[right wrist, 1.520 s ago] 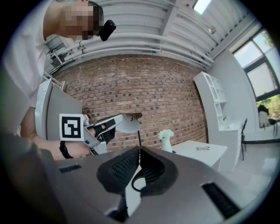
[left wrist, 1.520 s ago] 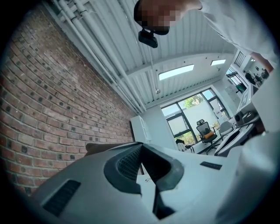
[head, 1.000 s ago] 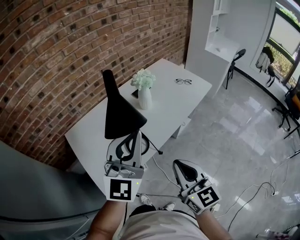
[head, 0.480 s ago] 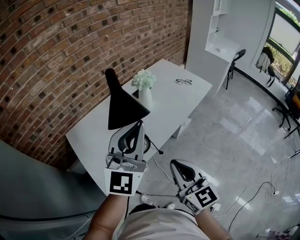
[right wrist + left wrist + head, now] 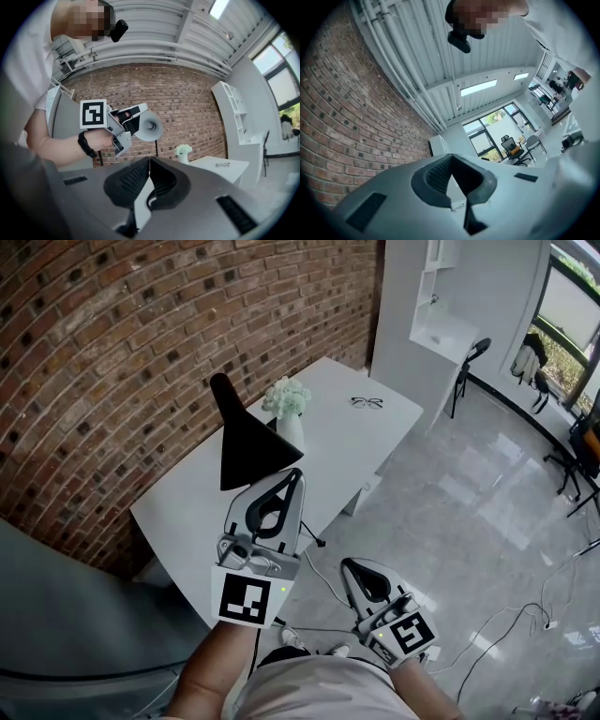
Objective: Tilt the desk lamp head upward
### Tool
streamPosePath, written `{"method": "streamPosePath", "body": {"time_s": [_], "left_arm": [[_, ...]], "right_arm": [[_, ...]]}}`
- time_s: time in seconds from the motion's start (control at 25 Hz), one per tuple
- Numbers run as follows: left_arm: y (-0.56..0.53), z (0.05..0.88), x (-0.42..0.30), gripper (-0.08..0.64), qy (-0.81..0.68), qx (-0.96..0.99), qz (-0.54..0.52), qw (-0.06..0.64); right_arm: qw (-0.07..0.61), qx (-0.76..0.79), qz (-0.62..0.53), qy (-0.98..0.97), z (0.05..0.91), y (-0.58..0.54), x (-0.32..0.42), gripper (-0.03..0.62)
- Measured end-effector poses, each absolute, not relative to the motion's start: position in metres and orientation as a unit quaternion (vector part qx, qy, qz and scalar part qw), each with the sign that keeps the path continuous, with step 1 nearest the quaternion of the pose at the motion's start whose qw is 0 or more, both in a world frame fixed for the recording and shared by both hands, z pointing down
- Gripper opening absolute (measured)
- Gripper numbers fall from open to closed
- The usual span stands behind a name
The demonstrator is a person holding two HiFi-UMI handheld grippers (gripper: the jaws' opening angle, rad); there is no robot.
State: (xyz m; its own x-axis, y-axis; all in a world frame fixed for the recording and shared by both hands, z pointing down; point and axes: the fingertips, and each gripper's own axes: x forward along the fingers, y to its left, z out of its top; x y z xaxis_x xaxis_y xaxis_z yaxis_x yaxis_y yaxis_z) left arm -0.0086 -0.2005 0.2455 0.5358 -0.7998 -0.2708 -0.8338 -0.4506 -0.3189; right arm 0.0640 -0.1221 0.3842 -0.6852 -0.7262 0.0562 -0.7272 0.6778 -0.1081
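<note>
White table (image 5: 349,442) carries lamp (image 5: 247,452), flower vase (image 5: 290,433), glasses (image 5: 367,403).

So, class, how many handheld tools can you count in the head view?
2. The left tool sits higher, close by the black lamp head. The right tool sits lower, over the floor. No others show.

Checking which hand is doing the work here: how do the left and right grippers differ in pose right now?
The left gripper is raised high; the right gripper hangs low by the person's torso. The left gripper's tip is next to the desk lamp's black shade; the right gripper is well away from it. Both have fingers shut, holding nothing.
</note>
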Motion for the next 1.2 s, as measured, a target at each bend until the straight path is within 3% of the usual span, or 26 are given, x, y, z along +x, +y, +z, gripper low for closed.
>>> {"method": "streamPosePath", "body": {"time_s": [0.52,1.2], "left_arm": [[-0.196,0.286,-0.023,0.008,0.500,-0.854,0.048,0.135],[-0.164,0.307,-0.063,0.008,0.552,-0.826,0.034,0.111]], "right_arm": [[0.010,0.388,0.068,-0.919,0.390,-0.118,0.063,0.018],[0.007,0.337,0.075,-0.938,0.391,-0.110,0.030,0.018]]}}
